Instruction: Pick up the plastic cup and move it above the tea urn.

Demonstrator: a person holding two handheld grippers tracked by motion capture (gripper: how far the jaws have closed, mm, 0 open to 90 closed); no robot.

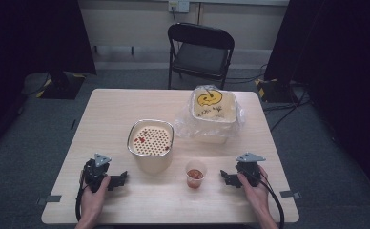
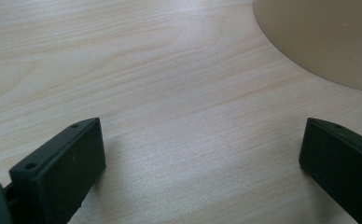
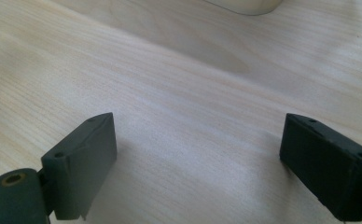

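Both hands sit at the near edge of the worktop (image 1: 126,210), with bare wood between them. At left, the left claw (image 1: 118,180) rests on the wood, spread wide, gripping nothing; open surface separates it from the beige pot with a perforated insert (image 1: 150,143) beside it. Right of the pot stands a small cup (image 1: 195,174) holding something red. Just past it, the right claw (image 1: 227,178) also gapes wide and empty. Farther back sits a bag-lined tub (image 1: 213,114), near the far edge.
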